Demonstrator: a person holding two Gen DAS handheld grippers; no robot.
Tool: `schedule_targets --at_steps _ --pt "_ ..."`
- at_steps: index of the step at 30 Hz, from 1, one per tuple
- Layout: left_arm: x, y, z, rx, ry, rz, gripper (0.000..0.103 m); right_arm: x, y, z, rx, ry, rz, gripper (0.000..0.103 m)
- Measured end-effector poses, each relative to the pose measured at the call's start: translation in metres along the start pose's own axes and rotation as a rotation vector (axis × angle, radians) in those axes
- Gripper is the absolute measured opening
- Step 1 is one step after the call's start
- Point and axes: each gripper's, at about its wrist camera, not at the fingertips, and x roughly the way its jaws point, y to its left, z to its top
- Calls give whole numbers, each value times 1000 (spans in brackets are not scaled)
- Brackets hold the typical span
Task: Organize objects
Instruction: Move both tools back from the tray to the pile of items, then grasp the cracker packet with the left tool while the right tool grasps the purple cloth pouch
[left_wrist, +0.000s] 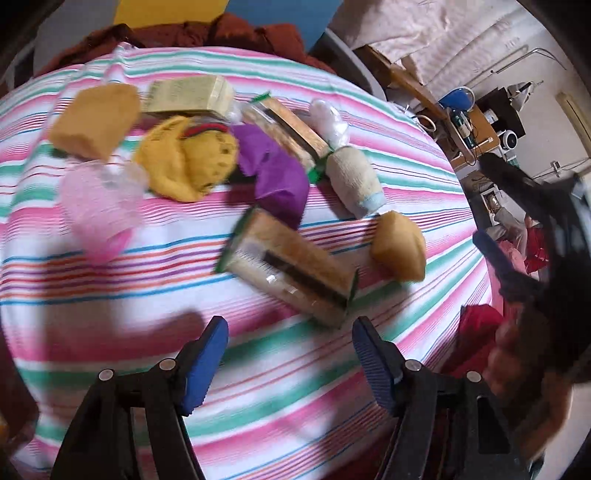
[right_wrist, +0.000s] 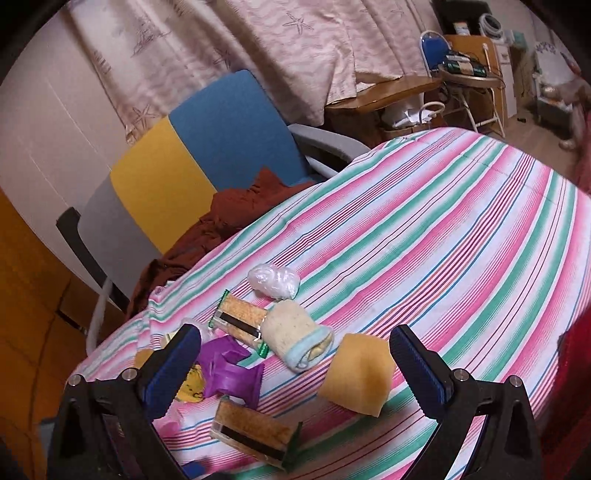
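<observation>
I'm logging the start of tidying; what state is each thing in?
left gripper: open, empty
right gripper: open, empty
near cracker pack: sealed, lying flat
far cracker pack: sealed, flat
rolled sock: rolled up
purple wrapper: crumpled
yellow sponge: loose on cloth

Bare striped cloth (right_wrist: 443, 229) beyond clutter (right_wrist: 258, 332)

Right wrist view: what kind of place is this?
Probably a lived-in home room, not a lab: a striped cloth covers the work surface, patterned curtains hang behind, and a chair holds crumpled clothing.
</observation>
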Motion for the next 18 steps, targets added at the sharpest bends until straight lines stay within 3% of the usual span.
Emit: schedule_targets --at_steps 8,11,18 --pt "23 -11 22 -105 -16 79 72 -1 -12 3 70 7 43 103" --pt "31 -20 26 -100 -29 158 73 -1 -16 4 94 7 60 103" --pt "51 -43 26 67 -39 267 73 2 -23 4 127 22 71 103"
